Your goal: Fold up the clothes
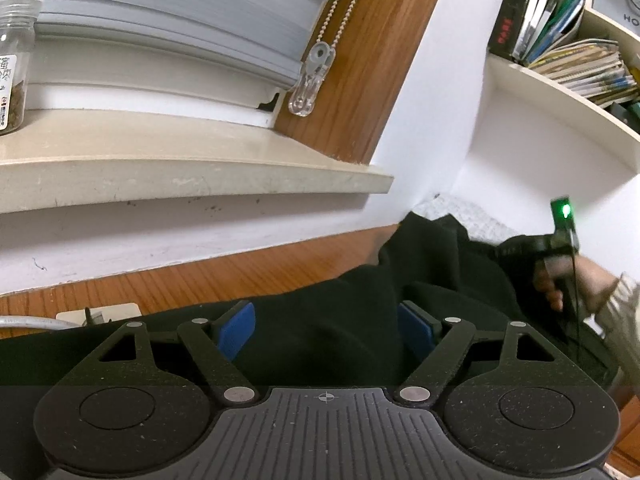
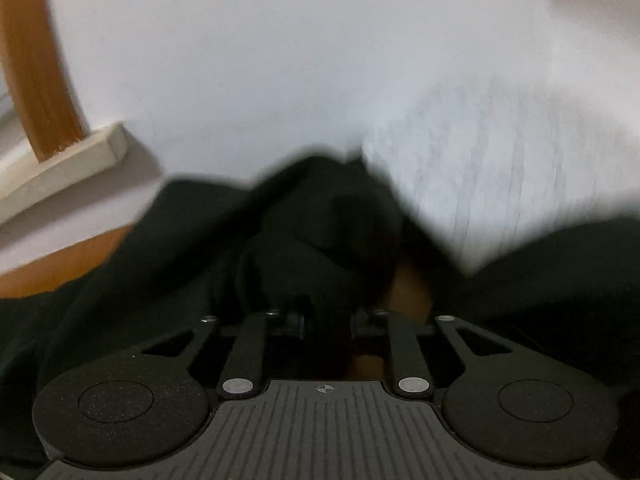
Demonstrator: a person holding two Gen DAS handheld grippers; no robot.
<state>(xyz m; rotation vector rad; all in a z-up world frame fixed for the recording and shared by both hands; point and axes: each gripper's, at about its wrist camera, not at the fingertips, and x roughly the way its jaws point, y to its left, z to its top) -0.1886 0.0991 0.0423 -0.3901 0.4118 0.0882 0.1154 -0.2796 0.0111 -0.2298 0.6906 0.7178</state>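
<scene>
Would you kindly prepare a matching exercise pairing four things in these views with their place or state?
Things:
1. clear glass jar
2. left gripper
3. row of upright books
4. black garment

Descriptions:
A. on the white wall shelf
B. spread over the wooden surface
C. on the beige windowsill
D. blue pads wide apart

Pairs: 1-C, 2-D, 3-A, 4-B

The black garment [image 1: 320,336] lies crumpled on the wooden surface, close under the white wall. It is dark, soft and not flat: one part rises in a loose hump [image 1: 424,252] near the corner. In the right wrist view the cloth [image 2: 312,220] is blurred, bunched in thick folds.
</scene>
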